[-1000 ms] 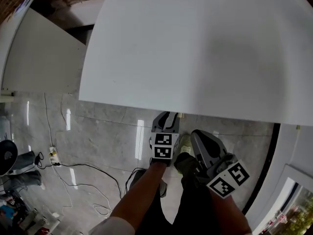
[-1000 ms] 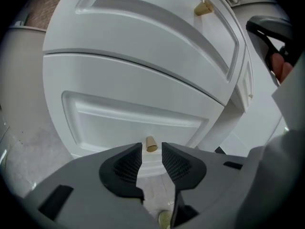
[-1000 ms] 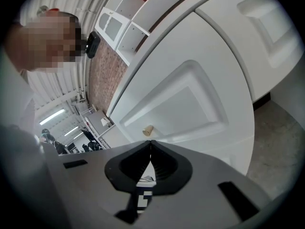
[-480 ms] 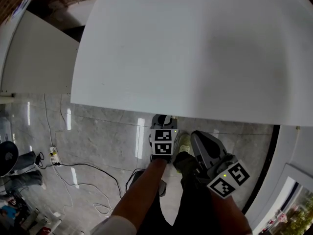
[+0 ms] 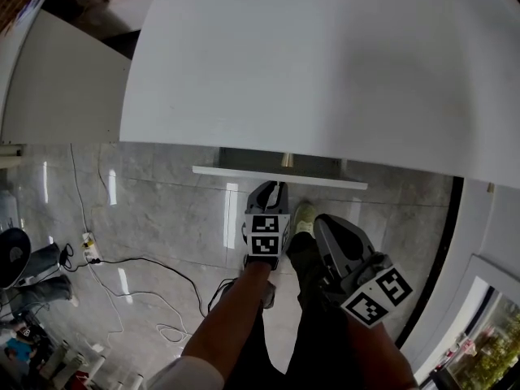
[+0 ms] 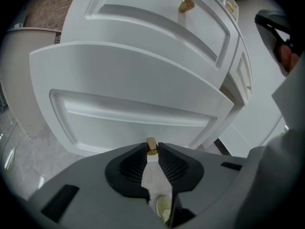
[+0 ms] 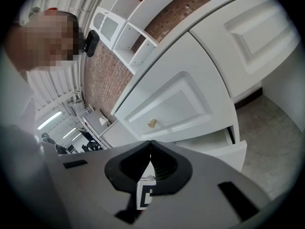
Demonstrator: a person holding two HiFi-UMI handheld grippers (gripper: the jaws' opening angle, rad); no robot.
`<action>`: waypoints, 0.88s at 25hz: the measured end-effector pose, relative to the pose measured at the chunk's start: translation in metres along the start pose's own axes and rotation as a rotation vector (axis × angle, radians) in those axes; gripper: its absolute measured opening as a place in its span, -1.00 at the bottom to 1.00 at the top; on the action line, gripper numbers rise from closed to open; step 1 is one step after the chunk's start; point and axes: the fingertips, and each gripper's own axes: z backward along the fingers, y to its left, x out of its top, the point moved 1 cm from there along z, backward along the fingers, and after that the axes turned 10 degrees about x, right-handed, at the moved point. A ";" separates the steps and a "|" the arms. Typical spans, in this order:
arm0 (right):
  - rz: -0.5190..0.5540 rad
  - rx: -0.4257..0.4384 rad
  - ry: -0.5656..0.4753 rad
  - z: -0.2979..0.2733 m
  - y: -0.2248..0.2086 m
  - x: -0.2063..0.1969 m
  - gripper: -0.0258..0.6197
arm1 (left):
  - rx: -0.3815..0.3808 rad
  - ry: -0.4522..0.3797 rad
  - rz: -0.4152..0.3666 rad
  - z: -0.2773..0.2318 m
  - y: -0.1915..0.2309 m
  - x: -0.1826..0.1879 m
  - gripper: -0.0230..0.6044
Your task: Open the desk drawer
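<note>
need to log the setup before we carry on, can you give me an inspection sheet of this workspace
surface: white desktop, nothing seen on the part in view
job's things: desk drawer partly open below the desktop edge; its brass knob sits between the left jaws
clutter: small items at far left on the tiled floor, too small to name
grippers: left gripper shut on the brass knob; right gripper shut, empty, apart from the desk drawer
cables: black cable loose on the tiled floor, by a power strip
surroundings: brick wall, white shelving
</note>
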 end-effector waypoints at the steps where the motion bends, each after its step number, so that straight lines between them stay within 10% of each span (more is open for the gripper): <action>1: -0.002 -0.005 0.001 0.004 0.005 -0.002 -0.87 | -0.004 0.010 -0.003 0.006 -0.001 -0.006 -0.69; 22: -0.024 -0.040 0.029 0.062 0.086 -0.060 -0.87 | -0.047 0.138 -0.028 0.101 -0.010 -0.113 -0.69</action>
